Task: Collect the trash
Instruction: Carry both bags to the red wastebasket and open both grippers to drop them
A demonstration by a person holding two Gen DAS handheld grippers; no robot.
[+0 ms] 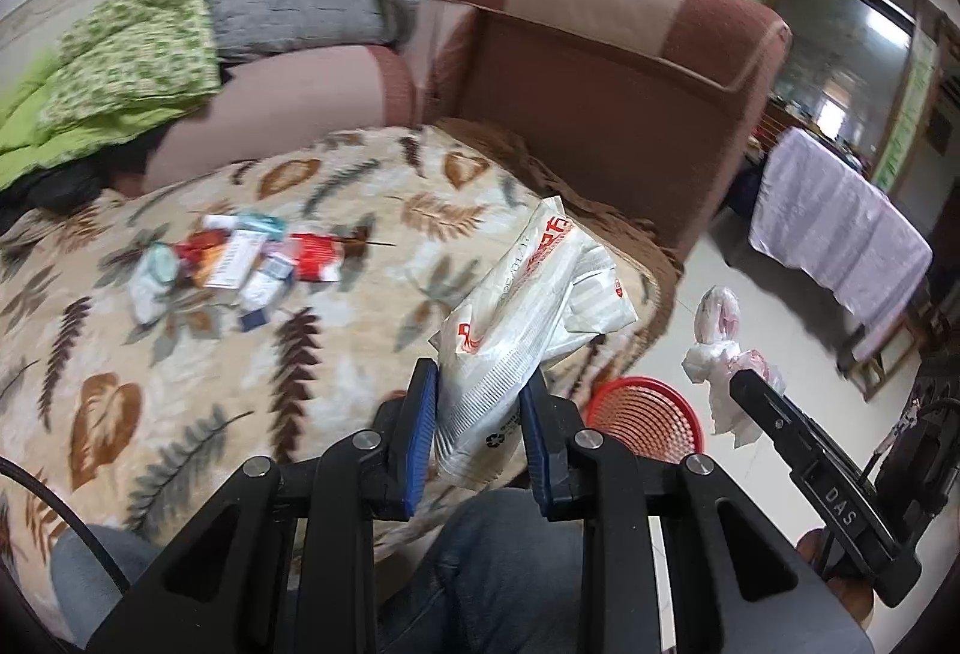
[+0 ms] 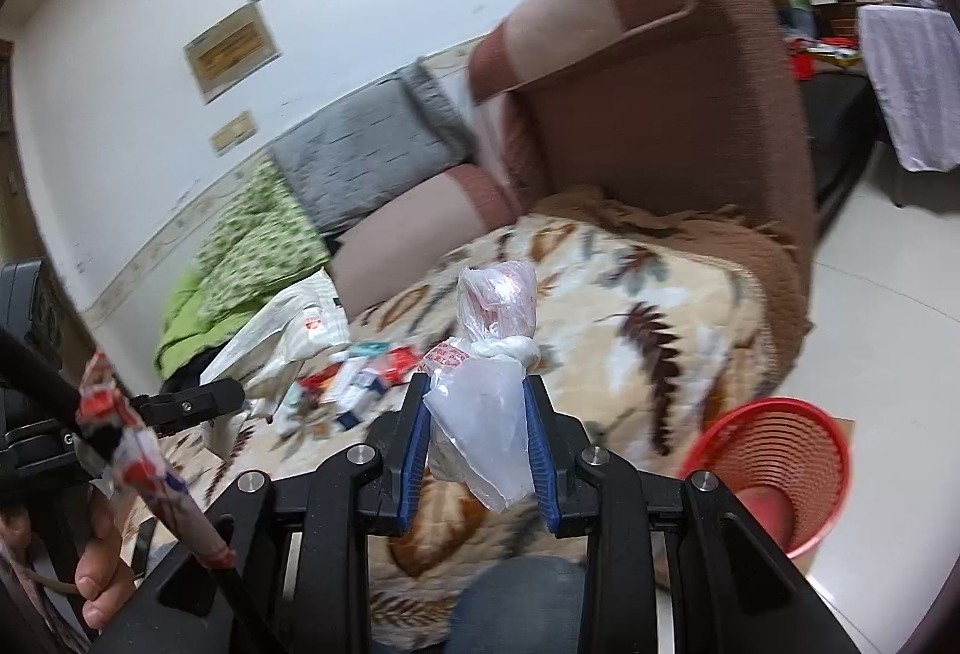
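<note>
The left gripper [image 1: 480, 414] pinches a white wrapper with red print [image 1: 528, 294] between its blue pads, held above the leaf-patterned blanket [image 1: 180, 384]. The right gripper [image 2: 480, 414] clamps a knotted clear plastic bag [image 2: 486, 402]. A red mesh basket [image 2: 774, 450] stands on the floor just beside the blanket

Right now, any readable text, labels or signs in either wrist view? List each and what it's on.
"DAS": white letters on the black body of the right gripper, seen from the left wrist view.
Red print and a recycling mark on the white wrapper in the left gripper: unreadable.
Red print on the knotted plastic bag: too blurred.
Small boxes on the blanket, framed wall notice: too blurred.
</note>
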